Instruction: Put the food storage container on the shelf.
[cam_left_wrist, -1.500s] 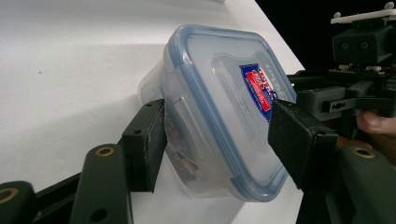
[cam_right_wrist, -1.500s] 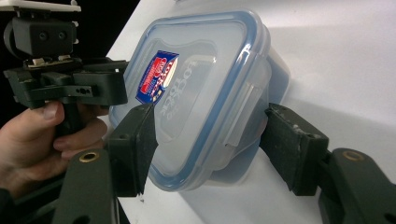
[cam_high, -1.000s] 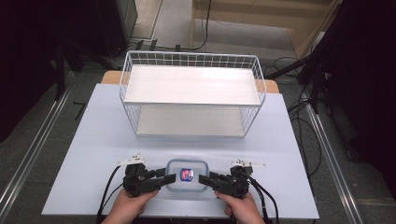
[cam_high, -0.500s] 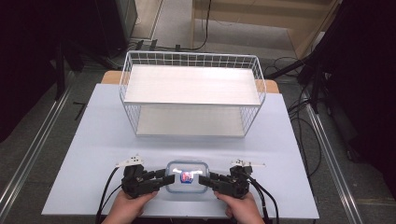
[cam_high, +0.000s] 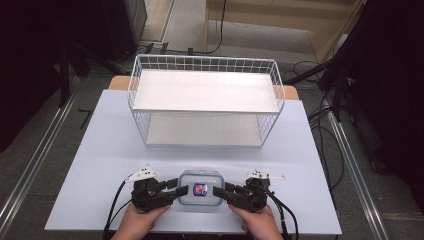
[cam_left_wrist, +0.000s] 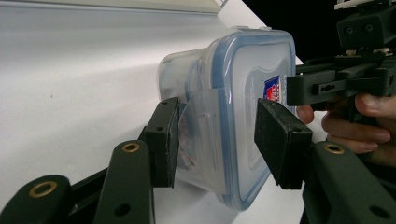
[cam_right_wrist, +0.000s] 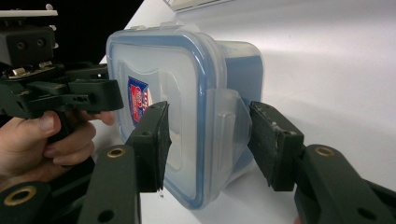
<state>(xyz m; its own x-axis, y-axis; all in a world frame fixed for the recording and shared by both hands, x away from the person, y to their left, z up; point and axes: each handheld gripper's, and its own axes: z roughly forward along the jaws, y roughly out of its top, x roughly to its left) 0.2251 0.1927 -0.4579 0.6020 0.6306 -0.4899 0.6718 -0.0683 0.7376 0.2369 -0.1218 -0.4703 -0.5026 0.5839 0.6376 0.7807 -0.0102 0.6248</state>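
Container (cam_high: 199, 188) sits on the table (cam_high: 100, 150) at its near edge, directly between my two tools, lid up, with a red-and-blue label (cam_high: 199, 189) on the lid. It is a clear plastic box with a blue-sealed snap lid.

Left tool (cam_high: 172, 189): jaws straddle the container's left end. In the left gripper view one pad (cam_left_wrist: 164, 140) lies against the clear latch flap (cam_left_wrist: 198, 122) on the base side, the other pad (cam_left_wrist: 279, 136) stands off the lid face with a visible gap. Released, not clamped.

Right tool (cam_high: 218, 192): same arrangement on the opposite end. In the right gripper view one pad (cam_right_wrist: 152, 144) is just beside the lid face and the other pad (cam_right_wrist: 271, 140) is clear of the right latch flap (cam_right_wrist: 229, 122). Also released, jaws bracketing but not pinching.

Wire shelf rack (cam_high: 205, 105) stands ahead of both tools, well apart from the container, both tiers bare.

Step in hand, as I judge it: positioning for a two-sided grasp on the container's ends, at the latches. Not yet gripped.

Next move calls for: closing both tools evenly so the box does not skew, pads seated on the flaps and lid rim. The flaps look thin and flexible, so one pad could slip if closure is uneven. Whether I lift the box toward the rack or unclip the latches, I cannot tell.
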